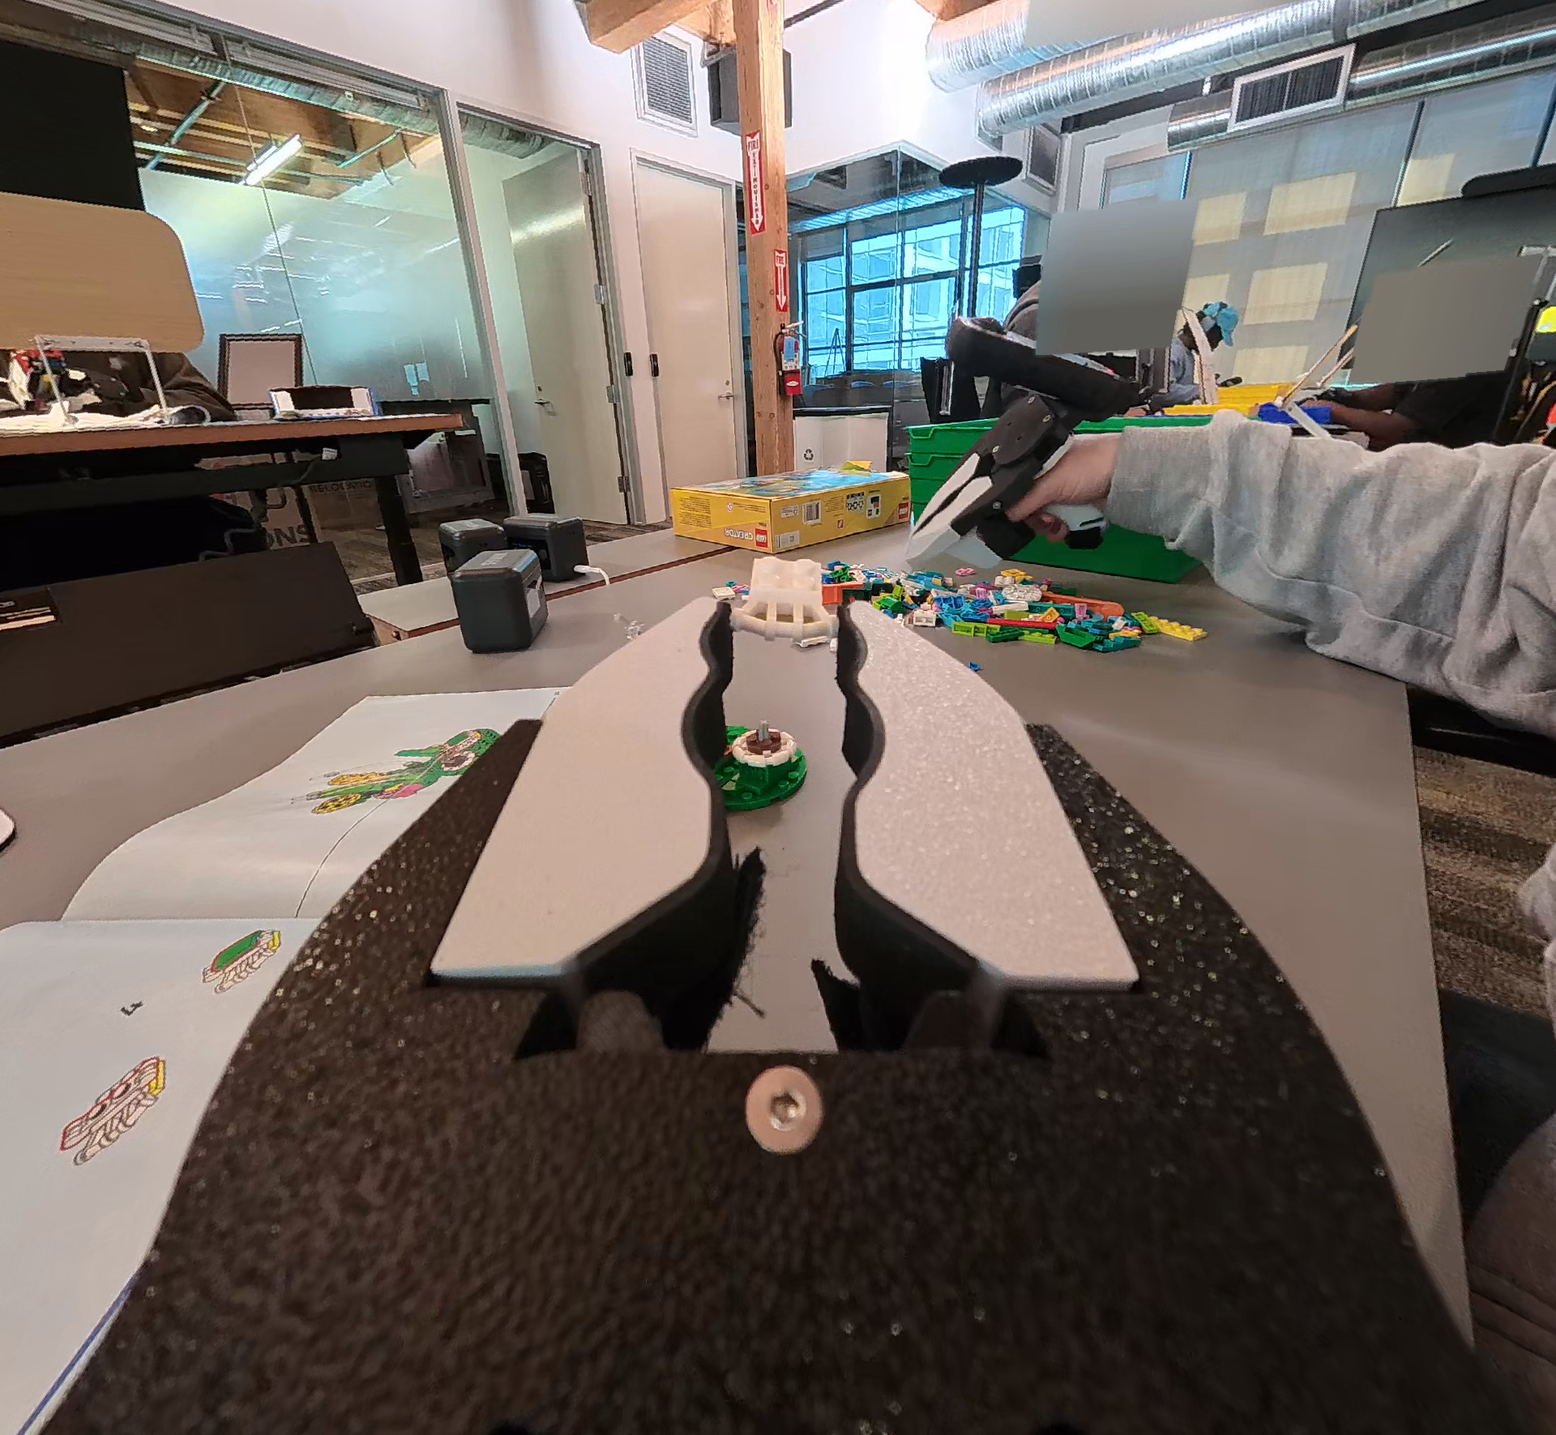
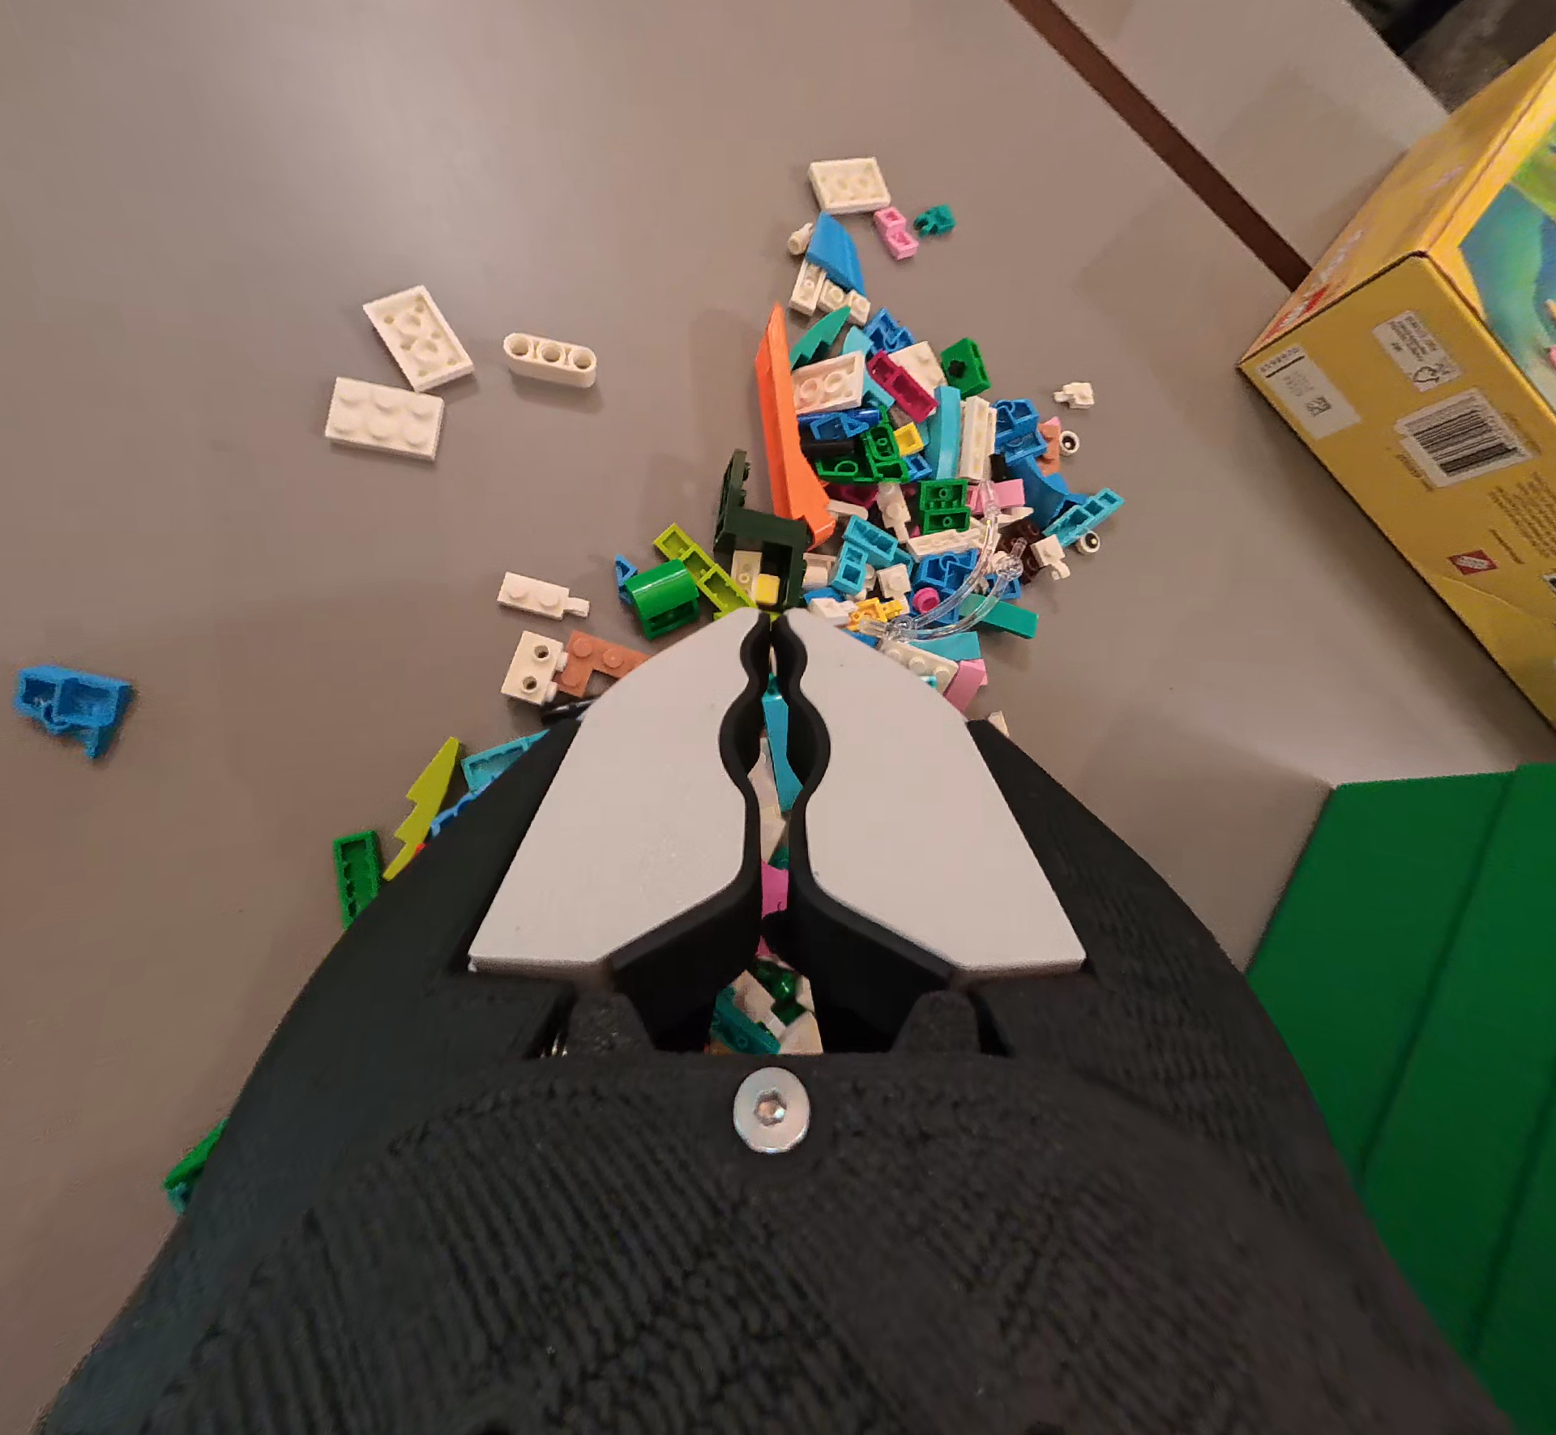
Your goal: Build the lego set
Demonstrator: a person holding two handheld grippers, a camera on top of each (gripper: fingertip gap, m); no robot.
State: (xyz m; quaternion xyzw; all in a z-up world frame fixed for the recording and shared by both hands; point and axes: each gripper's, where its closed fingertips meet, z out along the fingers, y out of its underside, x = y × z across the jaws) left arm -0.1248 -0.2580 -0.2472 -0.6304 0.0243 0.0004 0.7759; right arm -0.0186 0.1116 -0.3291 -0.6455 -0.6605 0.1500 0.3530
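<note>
Brick pile (image 2: 909,468) beneath closed right gripper (image 2: 773,620); yellow box (image 2: 1423,401) nearby; left gripper (image 1: 779,620) parted, empty.

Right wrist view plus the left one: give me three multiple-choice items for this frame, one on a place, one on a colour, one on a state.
1. Where does the small round green assembly sit?
A. on the grey table, seen between the left hand-held gripper's fingers
B. inside the yellow box
C. on the instruction booklet

2. What colour is the long pointed wedge piece at the pile's edge?
A. purple
B. orange
C. black

3. How do the right hand-held gripper's jaws stand?
A. wide open
B. gripping a white plate
C. nearly closed at the tips, above the pile

Answers: 1 A, the assembly rests on bare tabletop in the gap between the fingers. 2 B, the wedge is bright orange. 3 C, only a thin slit separates the tips, and no piece is visibly clamped.
</note>
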